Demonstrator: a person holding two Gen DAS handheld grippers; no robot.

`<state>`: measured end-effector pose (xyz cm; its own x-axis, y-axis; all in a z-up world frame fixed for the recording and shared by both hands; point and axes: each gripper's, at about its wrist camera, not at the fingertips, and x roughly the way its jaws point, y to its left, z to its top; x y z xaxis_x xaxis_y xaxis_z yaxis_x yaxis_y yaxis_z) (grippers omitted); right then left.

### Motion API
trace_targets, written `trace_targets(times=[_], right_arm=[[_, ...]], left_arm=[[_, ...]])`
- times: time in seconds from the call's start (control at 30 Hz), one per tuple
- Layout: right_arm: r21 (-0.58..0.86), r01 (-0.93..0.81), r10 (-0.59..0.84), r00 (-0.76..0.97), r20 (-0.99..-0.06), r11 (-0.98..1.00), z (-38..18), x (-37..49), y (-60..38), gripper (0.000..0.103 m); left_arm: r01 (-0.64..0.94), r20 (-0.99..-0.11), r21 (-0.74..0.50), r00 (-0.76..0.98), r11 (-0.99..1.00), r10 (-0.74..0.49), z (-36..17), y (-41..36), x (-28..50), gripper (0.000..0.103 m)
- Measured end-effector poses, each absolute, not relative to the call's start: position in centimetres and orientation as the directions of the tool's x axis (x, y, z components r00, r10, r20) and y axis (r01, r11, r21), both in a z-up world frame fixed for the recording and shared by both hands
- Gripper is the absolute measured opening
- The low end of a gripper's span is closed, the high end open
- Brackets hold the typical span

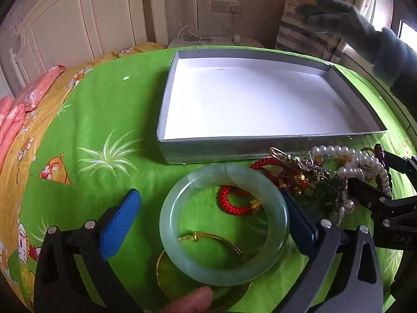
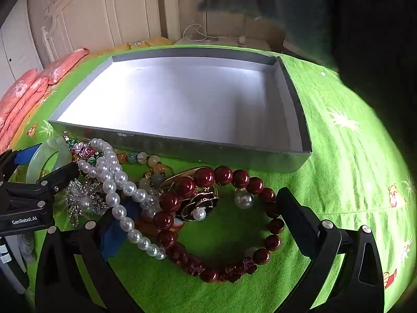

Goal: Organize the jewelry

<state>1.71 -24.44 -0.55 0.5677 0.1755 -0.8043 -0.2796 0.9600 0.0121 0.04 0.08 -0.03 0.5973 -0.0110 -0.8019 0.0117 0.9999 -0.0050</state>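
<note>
A pale green jade bangle (image 1: 224, 224) lies on the green cloth between the open fingers of my left gripper (image 1: 211, 224), over a thin gold bangle (image 1: 234, 245). It also shows in the right wrist view (image 2: 47, 159). A red cord ring (image 1: 235, 200) lies inside it. A pile of pearl strands (image 1: 359, 167) and brooches sits to its right. My right gripper (image 2: 200, 232) is open around dark red beads (image 2: 216, 221), with a pearl strand (image 2: 117, 190) across its left finger. An empty grey box (image 1: 260, 146) (image 2: 208, 151) stands beyond.
A gloved hand (image 1: 338, 18) hovers above the box's far right. Pink pillows (image 1: 23, 104) and a headboard (image 1: 78, 23) lie at the left. A bare fingertip (image 1: 190, 300) shows at the bottom edge. The green cartoon cloth (image 2: 351, 156) covers the table.
</note>
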Motion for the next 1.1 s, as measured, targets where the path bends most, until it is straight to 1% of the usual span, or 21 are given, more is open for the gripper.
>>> trace_targets(times=[1.1], right_arm=[[0.009, -0.280, 0.175, 0.575, -0.799, 0.960, -0.52, 1.62, -24.43, 0.099]], left_arm=[[-0.002, -0.798, 0.007, 0.603, 1.000, 0.007, -0.19, -0.16, 0.00, 0.101]])
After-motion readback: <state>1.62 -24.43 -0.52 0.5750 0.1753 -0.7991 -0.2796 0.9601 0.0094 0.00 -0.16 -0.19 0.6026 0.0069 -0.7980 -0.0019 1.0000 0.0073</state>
